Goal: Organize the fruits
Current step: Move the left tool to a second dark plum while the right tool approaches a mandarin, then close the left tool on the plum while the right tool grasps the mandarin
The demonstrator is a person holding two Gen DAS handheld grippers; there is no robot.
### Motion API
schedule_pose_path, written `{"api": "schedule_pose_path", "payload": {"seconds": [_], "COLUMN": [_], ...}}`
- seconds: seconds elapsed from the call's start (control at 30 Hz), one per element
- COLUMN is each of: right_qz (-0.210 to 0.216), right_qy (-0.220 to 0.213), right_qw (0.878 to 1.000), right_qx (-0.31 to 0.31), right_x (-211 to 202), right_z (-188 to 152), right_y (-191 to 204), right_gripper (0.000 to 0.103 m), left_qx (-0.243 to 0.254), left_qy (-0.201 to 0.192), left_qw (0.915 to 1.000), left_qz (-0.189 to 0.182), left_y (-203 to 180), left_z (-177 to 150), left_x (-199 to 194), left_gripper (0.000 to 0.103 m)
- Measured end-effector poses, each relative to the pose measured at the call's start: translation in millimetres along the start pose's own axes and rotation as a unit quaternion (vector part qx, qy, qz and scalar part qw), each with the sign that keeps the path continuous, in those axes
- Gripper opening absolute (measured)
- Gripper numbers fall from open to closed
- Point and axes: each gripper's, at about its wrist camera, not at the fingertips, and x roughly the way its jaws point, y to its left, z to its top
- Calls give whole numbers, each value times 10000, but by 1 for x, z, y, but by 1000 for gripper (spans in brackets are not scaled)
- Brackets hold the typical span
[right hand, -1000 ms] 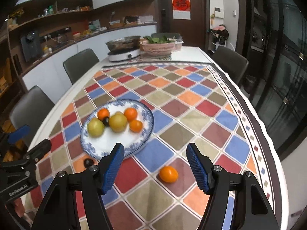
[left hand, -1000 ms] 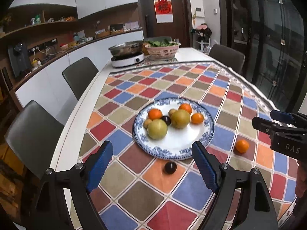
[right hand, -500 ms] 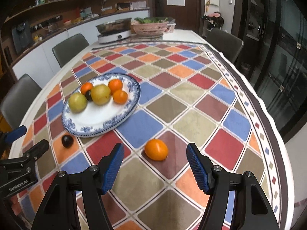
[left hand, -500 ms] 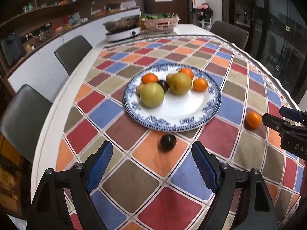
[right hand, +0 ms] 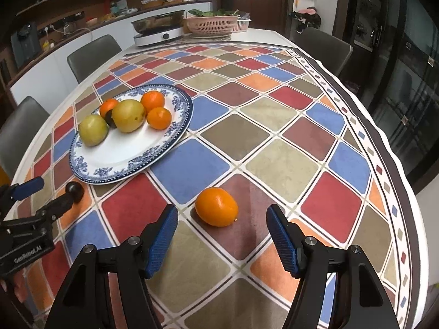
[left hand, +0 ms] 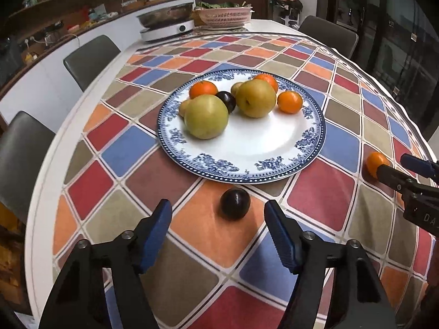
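A blue-and-white plate (left hand: 274, 148) holds two yellow-green pears, several oranges and a dark plum. A loose dark plum (left hand: 235, 204) lies on the cloth just in front of the plate, a little ahead of my open left gripper (left hand: 218, 219). A loose orange (right hand: 216, 207) lies on a brown tile, just ahead of my open right gripper (right hand: 222, 224). It also shows in the left wrist view (left hand: 377, 164), partly hidden by the right gripper. The plate (right hand: 164, 148) and the plum (right hand: 74, 190) show at left in the right wrist view.
A checkered cloth (right hand: 274, 164) covers the white table. An electric hotpot (left hand: 167, 24) and a pink basket of greens (left hand: 222, 16) stand at the far end. Grey chairs (left hand: 90, 57) line the left side and far right. The table edge runs close on the right (right hand: 417, 219).
Both grippers have moved forward and down. The plum and the orange now lie closer to the open jaws of the left and right gripper. No fruit has moved.
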Motion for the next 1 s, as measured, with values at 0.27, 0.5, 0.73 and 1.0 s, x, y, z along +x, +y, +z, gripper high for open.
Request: {"api": "schedule_pose_path", "payload": {"seconds": [0.27,0.5,0.73,1.0], "right_qz": [69,246,346,432], "right_qy": [96,215,202,96], "right_qw": [9999,9994,9992,9990], "right_qx": [62,148,33,14], "right_x": [10,20,21,10], "right_z": [1,1,-2,-2], "right_y": [-4,-6,-2,-2], "right_gripper": [59,45,38,38], "left_qx": [-59,-96,-78,-74], "left_qy": [87,177,187,32], "left_qw": [9999,9995,9992,9990], "left_qz": [-120,-247,-340,-437], "left_y": [-4,-4,-5,-7], "left_z": [5,6,3,1], "left_x": [12,18,18,3], "left_gripper": [52,34,26,26]}}
